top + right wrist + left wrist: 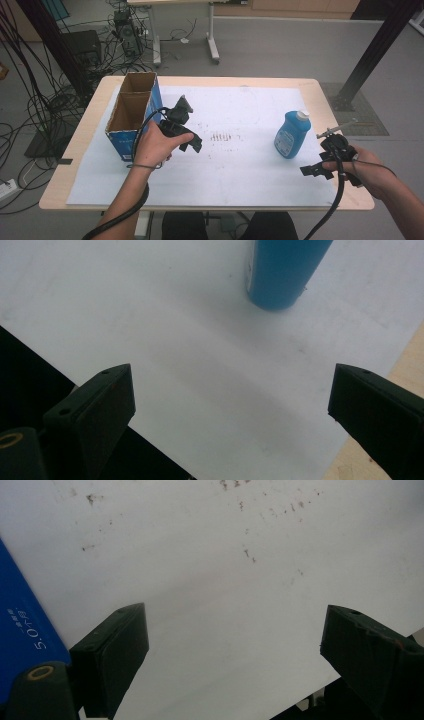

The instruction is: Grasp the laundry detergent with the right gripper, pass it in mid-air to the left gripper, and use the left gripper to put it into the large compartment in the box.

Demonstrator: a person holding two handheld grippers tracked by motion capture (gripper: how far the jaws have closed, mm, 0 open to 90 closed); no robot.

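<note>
on the bench: a wooden bench [90, 130] topped by a white paper sheet [235, 165], faint brown specks near the sheet's middle [222, 136].
blue bottle: stands upright on the right half of the sheet [292, 134], white cap on top; in the right gripper view its blue lower body [282, 270] rises at the upper edge, ahead of the jaws and apart from them.
cardboard box: open-topped, two compartments, blue outer wall [131, 107], at the left end of the sheet; its blue side with white print shows at the left edge of the left gripper view [22, 630].
left hand-held gripper: held in the person's left hand [155, 145], just beside the box's near right corner [192, 142]; jaws spread wide over bare paper, nothing between them [235, 645].
right hand-held gripper: held in the person's right hand [362, 165] near the bench's front right corner [315, 171], near the bottle but not touching it; jaws wide apart, holding nothing, paper beneath [232, 405].
cables: one black cable trails from each hand-held gripper toward the bottom edge of the high view [332, 205].
floor: grey, with loose cords at the left [30, 105].
</note>
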